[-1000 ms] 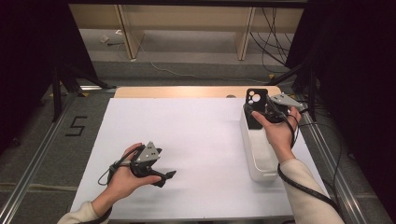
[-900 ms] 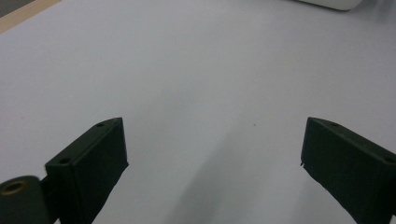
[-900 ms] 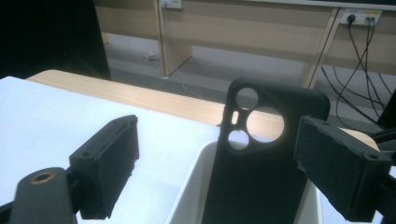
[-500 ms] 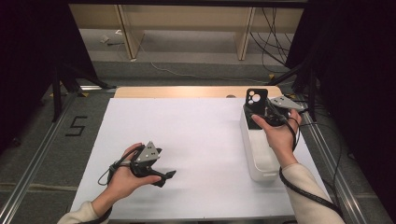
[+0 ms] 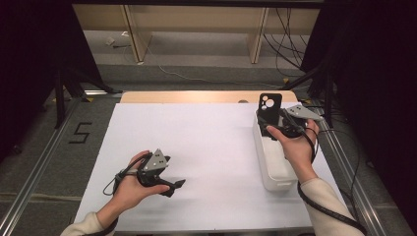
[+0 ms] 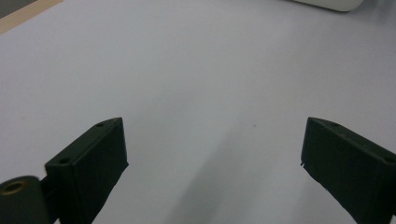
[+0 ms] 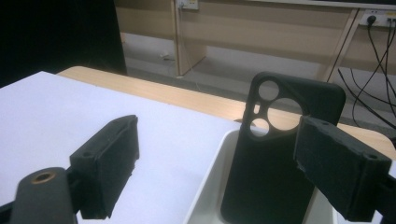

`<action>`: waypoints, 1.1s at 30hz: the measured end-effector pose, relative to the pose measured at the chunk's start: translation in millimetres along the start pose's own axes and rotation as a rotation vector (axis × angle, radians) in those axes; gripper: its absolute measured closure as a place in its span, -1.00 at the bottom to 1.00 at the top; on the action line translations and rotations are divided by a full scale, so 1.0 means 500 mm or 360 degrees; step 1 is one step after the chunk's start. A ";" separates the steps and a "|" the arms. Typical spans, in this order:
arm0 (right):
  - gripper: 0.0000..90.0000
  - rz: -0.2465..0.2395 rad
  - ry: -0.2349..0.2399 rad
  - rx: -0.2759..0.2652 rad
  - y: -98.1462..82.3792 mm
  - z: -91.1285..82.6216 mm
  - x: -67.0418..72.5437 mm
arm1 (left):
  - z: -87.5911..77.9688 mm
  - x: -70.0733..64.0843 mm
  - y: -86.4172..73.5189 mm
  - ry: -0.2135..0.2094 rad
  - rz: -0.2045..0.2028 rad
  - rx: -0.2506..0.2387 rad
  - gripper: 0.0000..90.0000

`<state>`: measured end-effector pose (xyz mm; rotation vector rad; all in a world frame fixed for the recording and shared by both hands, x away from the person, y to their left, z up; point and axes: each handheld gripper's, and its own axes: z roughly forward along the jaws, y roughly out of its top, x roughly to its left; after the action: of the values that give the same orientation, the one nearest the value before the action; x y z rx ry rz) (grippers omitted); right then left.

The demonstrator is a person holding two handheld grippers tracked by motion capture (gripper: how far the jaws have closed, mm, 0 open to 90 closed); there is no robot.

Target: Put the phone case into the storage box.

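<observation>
Evidently the black phone case (image 7: 280, 154) stands upright in the far end of the white bin (image 5: 271, 162) at the table's right edge, between the spread jaws of the right gripper (image 7: 215, 158), which do not press it. It looks light, thin and flexible, best pinched across its flat faces below the camera cut-outs. From above, the left gripper (image 5: 167, 184) rests near-left; its own view shows jaws wide apart over bare white tabletop (image 6: 196, 70).

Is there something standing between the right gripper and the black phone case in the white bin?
Nothing visible. The right gripper has its jaws open, facing the phone case, which stands upright in the white bin. The gap between them looks free.
</observation>
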<state>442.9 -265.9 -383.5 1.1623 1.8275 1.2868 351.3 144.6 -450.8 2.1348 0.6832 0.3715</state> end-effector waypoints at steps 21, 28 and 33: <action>-0.65 -0.0009 0.0070 -0.0011 -0.015 -0.033 0.011 | 0.000 0.000 0.000 0.0004 -0.0005 -0.0005 -0.85; -0.65 -0.0016 0.0101 -0.0026 -0.017 -0.045 0.015 | 0.000 0.000 0.000 0.0005 -0.0005 -0.0008 -0.85; -0.65 -0.0031 0.0116 -0.0039 -0.020 -0.055 0.019 | -0.001 0.000 0.001 0.0011 -0.0004 -0.0009 -0.85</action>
<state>412.2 -269.7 -383.7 1.0950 1.8655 1.3531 351.3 144.9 -450.2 2.1280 0.6879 0.3789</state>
